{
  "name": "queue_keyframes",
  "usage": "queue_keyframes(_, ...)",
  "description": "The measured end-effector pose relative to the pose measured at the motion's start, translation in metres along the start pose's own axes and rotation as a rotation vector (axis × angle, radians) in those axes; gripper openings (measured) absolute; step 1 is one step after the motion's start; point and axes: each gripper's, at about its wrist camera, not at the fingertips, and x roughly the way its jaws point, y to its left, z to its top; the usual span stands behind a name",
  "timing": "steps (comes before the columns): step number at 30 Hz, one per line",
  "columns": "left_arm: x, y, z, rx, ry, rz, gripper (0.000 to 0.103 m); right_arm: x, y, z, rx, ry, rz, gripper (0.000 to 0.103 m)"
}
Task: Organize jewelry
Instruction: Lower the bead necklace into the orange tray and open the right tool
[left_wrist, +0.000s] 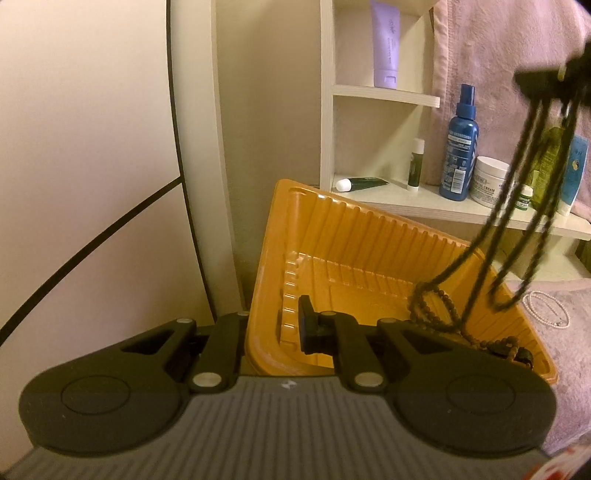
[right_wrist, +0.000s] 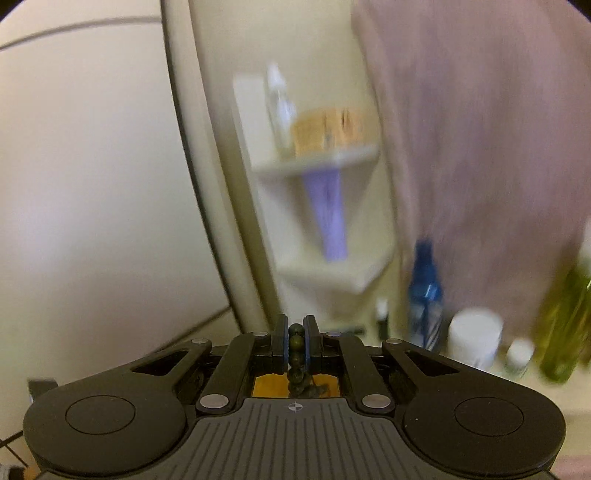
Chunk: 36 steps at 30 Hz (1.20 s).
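Dark beads (right_wrist: 296, 345) hung pinched in the right gripper (right_wrist: 295, 332) over the tray (left_wrist: 280, 236), gripped by the left gripper (left_wrist: 273, 325); a swing risked snagging its rim.

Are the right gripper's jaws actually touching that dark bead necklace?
Touching. The right wrist view shows the right gripper shut on the dark bead necklace, beads pinched between both jaws.

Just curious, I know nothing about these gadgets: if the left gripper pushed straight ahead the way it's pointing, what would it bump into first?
Most likely the orange tray. The left gripper is already clamped on its near rim, so going on would only push the tray toward the wall behind.
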Motion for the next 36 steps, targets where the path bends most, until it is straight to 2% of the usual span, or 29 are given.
queue_keyframes(6, 0.0, 0.0, 0.0, -0.001, -0.002, 0.001, 0.011, 0.03, -0.011, -0.039, 0.054, 0.117, -0.015, 0.007)
queue_keyframes(18, 0.0, 0.0, 0.0, -0.004, 0.003, 0.007, 0.011, 0.061, -0.021, -0.097, 0.119, 0.264, -0.031, 0.007)
queue_keyframes(22, 0.0, 0.0, 0.0, -0.004, 0.003, 0.007, 0.011, 0.066, -0.02, -0.104, 0.121, 0.281, -0.034, 0.008)
queue_keyframes(32, 0.002, 0.0, 0.0, -0.006, 0.007, 0.009, 0.011, 0.07, -0.009, -0.098, 0.094, 0.276, -0.025, 0.008)
queue_keyframes(33, 0.002, 0.0, 0.0, -0.005, 0.007, 0.01, 0.011, 0.07, -0.008, -0.098, 0.091, 0.28, -0.031, 0.01)
queue_keyframes(35, 0.003, -0.001, 0.0, -0.003, 0.008, 0.011, 0.011, 0.069, -0.008, -0.099, 0.09, 0.278, -0.029, 0.029)
queue_keyframes(36, 0.003, -0.001, 0.0, -0.003, 0.008, 0.012, 0.011, 0.067, -0.008, -0.1, 0.093, 0.269, -0.029, 0.048)
